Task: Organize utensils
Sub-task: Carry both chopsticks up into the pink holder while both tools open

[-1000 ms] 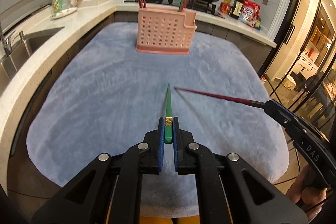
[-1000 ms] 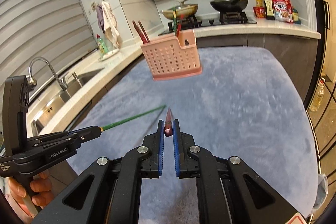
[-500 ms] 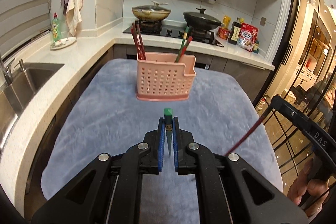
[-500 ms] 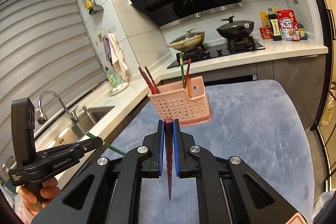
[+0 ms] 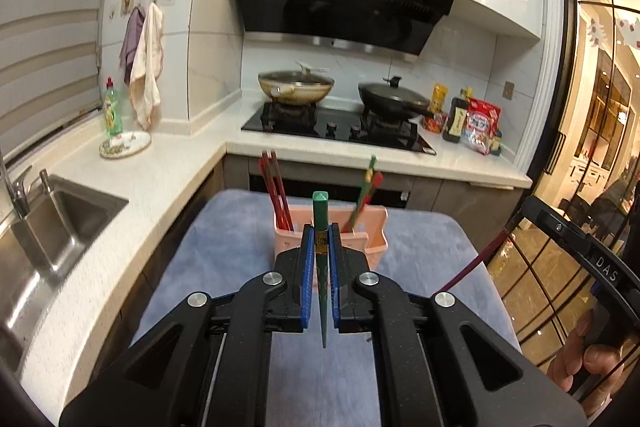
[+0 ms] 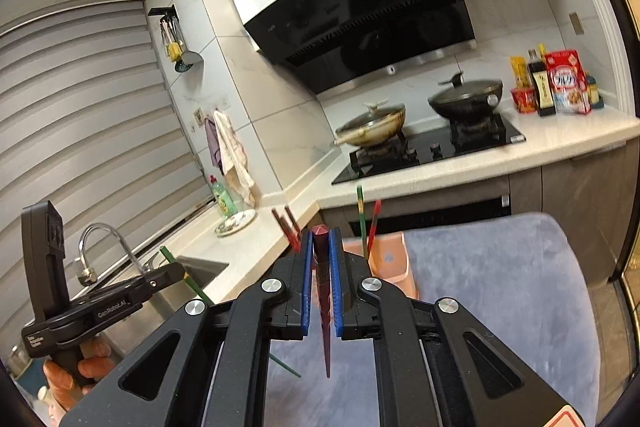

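Two chopsticks held up high

The left hand-held gripper (image 5: 320, 247) squeezes a green chopstick (image 5: 320, 211); the right hand-held gripper (image 6: 321, 259) squeezes a red chopstick (image 6: 322, 291), near the pink holder (image 5: 376, 227).

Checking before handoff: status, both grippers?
Left gripper shut on green chopstick. Right gripper shut on dark red chopstick. Pink holder ahead, path clear.

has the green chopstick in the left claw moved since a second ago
Yes. The green chopstick lay level, tip toward the pink holder; now it stands upright in the left claw, raised off the blue cloth.
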Available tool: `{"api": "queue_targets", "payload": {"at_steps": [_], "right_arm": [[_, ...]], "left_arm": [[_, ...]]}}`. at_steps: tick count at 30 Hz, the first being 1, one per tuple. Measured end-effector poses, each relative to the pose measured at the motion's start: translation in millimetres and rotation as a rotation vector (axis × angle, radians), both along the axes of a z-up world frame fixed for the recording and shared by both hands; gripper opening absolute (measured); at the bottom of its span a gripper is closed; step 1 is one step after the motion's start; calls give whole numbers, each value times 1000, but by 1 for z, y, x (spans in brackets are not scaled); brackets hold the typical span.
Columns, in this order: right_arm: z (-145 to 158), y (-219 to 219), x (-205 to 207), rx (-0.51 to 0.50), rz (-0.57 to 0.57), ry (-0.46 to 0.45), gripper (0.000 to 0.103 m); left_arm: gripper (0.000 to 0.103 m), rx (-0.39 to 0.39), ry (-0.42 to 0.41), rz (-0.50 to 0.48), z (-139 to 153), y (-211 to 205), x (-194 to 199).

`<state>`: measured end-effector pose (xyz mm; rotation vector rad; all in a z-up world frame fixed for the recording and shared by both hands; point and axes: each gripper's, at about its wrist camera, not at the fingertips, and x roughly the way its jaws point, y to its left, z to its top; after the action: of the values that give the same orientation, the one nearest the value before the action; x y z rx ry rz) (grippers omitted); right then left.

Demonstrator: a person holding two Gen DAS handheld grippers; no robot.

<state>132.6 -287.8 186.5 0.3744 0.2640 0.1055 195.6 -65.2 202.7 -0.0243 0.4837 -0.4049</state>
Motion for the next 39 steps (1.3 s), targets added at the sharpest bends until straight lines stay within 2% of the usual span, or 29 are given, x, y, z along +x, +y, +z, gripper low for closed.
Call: {"api": "queue_targets", "payload": {"at_steps": [9, 17, 27, 39], "right_arm": [[46, 1, 71, -49, -26, -81, 8], [54, 6, 128, -70, -52, -87, 8], [6, 4, 177, -79, -56, 20, 8], [-41, 12, 198, -53, -18, 122, 8]], "left_arm": [[7, -42, -109, 19, 45, -13, 53], [7, -31, -126, 41, 51, -25, 98], [7, -14, -75, 45, 21, -31, 137], [7, -10, 4, 41, -17, -38, 156]]}}
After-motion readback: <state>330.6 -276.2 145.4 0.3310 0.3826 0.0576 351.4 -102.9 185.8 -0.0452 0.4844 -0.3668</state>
